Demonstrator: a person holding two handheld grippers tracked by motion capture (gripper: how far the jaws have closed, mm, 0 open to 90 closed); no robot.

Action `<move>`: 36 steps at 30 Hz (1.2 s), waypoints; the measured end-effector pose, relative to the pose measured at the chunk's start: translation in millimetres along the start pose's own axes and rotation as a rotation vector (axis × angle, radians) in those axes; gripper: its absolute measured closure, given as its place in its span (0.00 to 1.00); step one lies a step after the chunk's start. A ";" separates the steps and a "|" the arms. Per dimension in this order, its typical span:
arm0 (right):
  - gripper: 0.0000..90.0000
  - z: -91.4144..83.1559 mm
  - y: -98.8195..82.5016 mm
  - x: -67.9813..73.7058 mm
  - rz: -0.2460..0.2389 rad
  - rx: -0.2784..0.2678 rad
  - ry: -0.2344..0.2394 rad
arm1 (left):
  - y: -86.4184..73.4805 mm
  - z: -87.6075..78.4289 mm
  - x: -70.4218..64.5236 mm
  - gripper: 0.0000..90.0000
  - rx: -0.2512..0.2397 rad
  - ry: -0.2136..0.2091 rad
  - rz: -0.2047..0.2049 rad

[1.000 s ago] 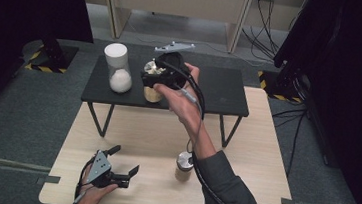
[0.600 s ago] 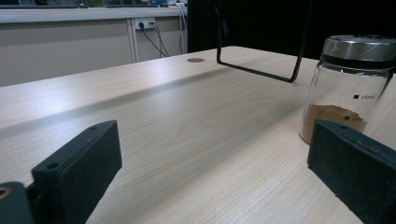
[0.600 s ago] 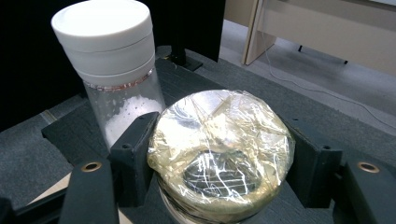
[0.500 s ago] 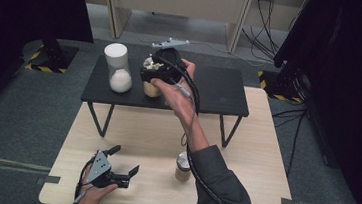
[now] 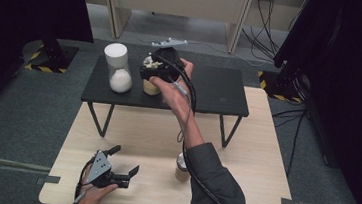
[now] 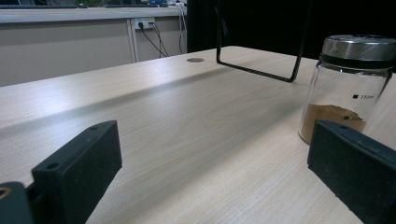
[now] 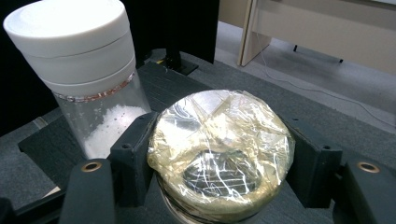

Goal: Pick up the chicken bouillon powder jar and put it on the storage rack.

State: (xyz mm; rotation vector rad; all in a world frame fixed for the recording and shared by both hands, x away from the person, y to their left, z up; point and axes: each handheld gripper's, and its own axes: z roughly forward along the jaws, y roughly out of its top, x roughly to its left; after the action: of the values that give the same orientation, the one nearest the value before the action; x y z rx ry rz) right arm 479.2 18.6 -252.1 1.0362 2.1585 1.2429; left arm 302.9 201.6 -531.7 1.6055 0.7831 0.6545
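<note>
My right gripper (image 5: 154, 74) is shut on a jar with crinkled clear film over its mouth (image 7: 219, 149). It holds that film-topped jar (image 5: 151, 86) over the black shelf (image 5: 210, 92), close beside a white-lidded jar of white powder (image 5: 117, 68). Whether the held jar's base touches the shelf I cannot tell. In the right gripper view the white-lidded jar (image 7: 88, 70) stands just left of the jaws. My left gripper (image 5: 124, 160) rests open on the wooden table (image 5: 264, 155), nothing between its fingers (image 6: 79, 163). A metal-lidded glass jar of brown powder (image 6: 348, 88) stands ahead of it.
The brown-powder jar (image 5: 181, 165) stands on the table beside the person's right sleeve. The shelf's thin black legs (image 5: 98, 119) stand on the table. Grey carpet, desks and cables lie beyond the far edge.
My right gripper has drifted slightly left with the film-topped jar, nearer the white-lidded jar. The left gripper has stayed put.
</note>
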 end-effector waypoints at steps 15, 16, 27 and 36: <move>0.38 7.4 0.3 1.9 -0.019 -0.007 -0.002 | 0.0 0.0 -0.2 0.02 -0.001 0.000 0.001; 0.38 8.0 0.3 2.1 -0.023 -0.008 -0.003 | 0.0 0.0 -0.2 0.02 0.000 -0.001 0.001; 0.37 11.4 -1.8 1.3 -0.026 -0.018 0.007 | 0.0 0.1 -0.3 0.02 0.000 0.000 0.001; 0.27 11.9 -7.5 -3.0 -0.008 -0.055 0.015 | 0.0 0.1 -0.4 0.02 0.000 -0.001 0.000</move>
State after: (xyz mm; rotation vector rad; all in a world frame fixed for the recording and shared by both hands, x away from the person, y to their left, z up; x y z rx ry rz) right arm 486.3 20.3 -264.5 0.9978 2.1260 1.3027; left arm 302.7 201.2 -531.7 1.6059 0.7826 0.6533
